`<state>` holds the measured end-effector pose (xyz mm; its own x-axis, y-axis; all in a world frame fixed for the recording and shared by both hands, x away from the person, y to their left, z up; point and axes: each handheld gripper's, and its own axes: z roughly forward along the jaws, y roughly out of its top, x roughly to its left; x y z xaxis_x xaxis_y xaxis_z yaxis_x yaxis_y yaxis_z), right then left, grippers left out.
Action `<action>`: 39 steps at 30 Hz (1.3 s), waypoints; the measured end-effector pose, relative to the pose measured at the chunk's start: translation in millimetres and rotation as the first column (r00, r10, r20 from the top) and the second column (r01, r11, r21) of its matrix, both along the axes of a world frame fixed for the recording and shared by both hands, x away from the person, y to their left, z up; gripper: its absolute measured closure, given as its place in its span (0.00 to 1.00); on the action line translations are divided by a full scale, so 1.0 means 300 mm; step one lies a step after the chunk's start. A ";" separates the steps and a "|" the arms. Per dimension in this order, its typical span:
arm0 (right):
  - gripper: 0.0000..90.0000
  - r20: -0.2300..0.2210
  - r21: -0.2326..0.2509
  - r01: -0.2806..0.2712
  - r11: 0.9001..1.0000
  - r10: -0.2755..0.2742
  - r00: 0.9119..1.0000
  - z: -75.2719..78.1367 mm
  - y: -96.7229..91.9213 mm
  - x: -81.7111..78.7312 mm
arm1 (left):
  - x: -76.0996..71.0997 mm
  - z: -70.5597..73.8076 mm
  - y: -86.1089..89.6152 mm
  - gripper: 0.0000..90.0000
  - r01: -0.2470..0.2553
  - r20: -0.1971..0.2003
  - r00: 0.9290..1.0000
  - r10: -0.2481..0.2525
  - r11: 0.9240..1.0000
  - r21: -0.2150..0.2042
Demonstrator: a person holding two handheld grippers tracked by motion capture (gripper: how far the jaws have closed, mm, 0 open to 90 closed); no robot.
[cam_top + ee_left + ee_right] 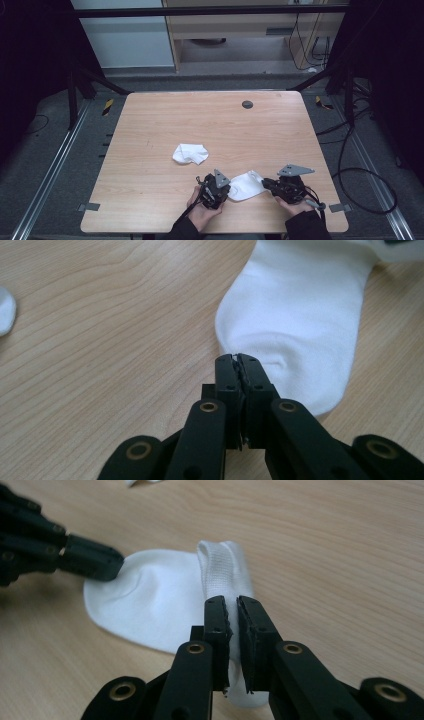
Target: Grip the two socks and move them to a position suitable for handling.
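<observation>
A white sock point(246, 185) lies flat near the front edge of the bench point(150, 150), between both hands. The left hand-held gripper point(237, 357) is clenched on its toe end; the right hand-held gripper point(233, 602) pinches its ribbed cuff. A 2nd, crumpled sock point(190, 153) lies apart, farther back.

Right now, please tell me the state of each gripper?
Left gripper: closed, pinching the toe end of the flat white cotton sock.
Right gripper: closed on the same sock's ribbed cuff.
</observation>
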<state>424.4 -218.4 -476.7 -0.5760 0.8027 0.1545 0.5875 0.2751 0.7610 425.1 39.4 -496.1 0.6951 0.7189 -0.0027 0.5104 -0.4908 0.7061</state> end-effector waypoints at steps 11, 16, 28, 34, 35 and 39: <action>0.85 -0.009 -0.028 0.171 0.985 -0.171 0.985 -0.024 -0.054 0.041 | 0.012 0.000 -0.009 0.98 0.011 0.010 1.000 -0.011 1.000 0.013; 0.77 0.071 -0.074 0.184 0.980 -0.179 0.981 -0.024 -0.062 0.043 | 0.017 -0.001 -0.009 0.98 0.006 0.011 1.000 -0.006 1.000 0.010; 0.85 0.029 -0.149 0.133 0.980 -0.130 0.991 -0.057 -0.047 0.068 | 0.023 -0.002 -0.012 0.97 0.000 0.017 1.000 0.000 1.000 0.013; 0.95 0.056 -0.152 0.158 0.976 -0.151 0.987 -0.038 -0.066 0.069 | 0.029 -0.001 -0.035 0.97 0.003 0.022 1.000 -0.003 1.000 0.010; 0.96 0.062 -0.159 0.162 0.974 -0.154 0.986 -0.037 -0.068 0.069 | 0.030 -0.001 -0.038 0.97 0.001 0.027 1.000 -0.001 1.000 0.013; 0.95 0.054 -0.194 0.180 0.964 -0.172 0.984 -0.039 -0.066 0.065 | 0.045 -0.003 -0.050 0.95 -0.004 0.032 0.999 0.003 1.000 0.023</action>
<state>443.8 -238.3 -488.4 -0.4251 0.9044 -0.0355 0.6135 0.3168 0.7234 438.4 24.3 -496.9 0.6919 0.7211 0.0366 0.4892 -0.5056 0.7107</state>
